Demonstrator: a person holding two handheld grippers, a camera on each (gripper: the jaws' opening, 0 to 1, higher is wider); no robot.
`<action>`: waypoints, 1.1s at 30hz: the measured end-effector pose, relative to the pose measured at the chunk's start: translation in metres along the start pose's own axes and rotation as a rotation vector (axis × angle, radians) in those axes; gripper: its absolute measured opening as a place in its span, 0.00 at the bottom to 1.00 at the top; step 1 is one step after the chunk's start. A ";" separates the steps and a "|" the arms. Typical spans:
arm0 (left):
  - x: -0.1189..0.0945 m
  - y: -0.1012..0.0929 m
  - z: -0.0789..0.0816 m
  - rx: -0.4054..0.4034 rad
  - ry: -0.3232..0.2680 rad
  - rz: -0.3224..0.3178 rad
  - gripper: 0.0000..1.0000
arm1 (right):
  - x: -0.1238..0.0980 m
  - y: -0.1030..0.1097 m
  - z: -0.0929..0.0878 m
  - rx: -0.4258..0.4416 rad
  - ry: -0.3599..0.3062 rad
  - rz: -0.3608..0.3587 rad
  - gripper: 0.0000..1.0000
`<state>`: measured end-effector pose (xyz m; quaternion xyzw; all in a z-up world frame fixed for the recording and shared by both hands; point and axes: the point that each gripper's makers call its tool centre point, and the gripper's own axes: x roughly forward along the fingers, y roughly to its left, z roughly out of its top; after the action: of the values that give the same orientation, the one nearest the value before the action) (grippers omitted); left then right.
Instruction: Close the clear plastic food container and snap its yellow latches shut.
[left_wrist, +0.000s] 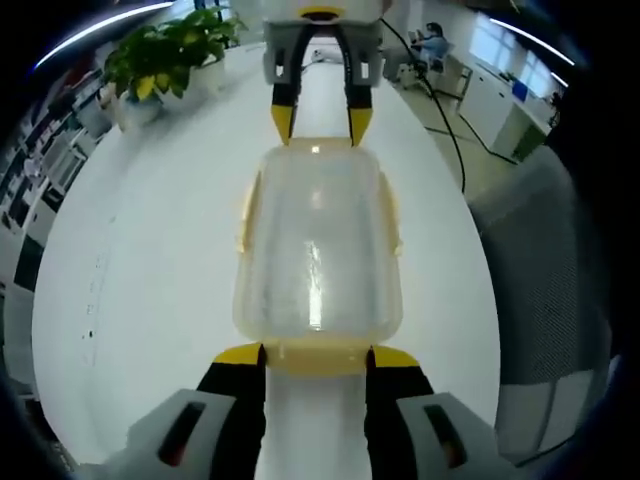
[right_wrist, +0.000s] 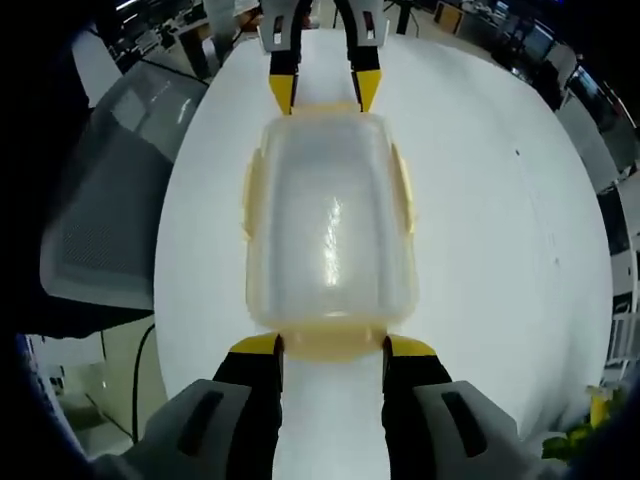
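A clear plastic food container (left_wrist: 318, 250) sits lid-on near the middle of a long white table (left_wrist: 150, 280), flanked end to end by two hand-held grippers. The left gripper (left_wrist: 316, 356) spreads its yellow-tipped jaws wide at the container's near end latch (left_wrist: 316, 357), straddling it without clamping; the right gripper (right_wrist: 330, 346) stands the same way at the opposite end latch (right_wrist: 332, 345). The facing placement looks meant to steady the box while both ends are pressed shut. Side latches (right_wrist: 403, 190) appear already folded against the walls. A potted plant (left_wrist: 165, 55) stands toward the table's far corner.
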<state>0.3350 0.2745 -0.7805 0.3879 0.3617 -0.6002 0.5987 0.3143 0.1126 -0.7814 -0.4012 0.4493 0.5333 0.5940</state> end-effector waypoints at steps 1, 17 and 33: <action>0.000 0.000 0.001 0.001 0.001 -0.001 0.33 | 0.000 0.000 -0.001 0.001 -0.001 0.000 0.35; 0.007 -0.003 0.001 -0.010 0.009 -0.009 0.33 | 0.005 0.001 -0.006 0.000 -0.001 -0.001 0.36; 0.010 -0.003 -0.001 0.030 0.007 -0.030 0.33 | 0.010 0.004 -0.007 -0.021 -0.022 0.025 0.36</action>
<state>0.3325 0.2708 -0.7903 0.3936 0.3607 -0.6131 0.5824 0.3097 0.1097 -0.7933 -0.3961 0.4420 0.5496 0.5880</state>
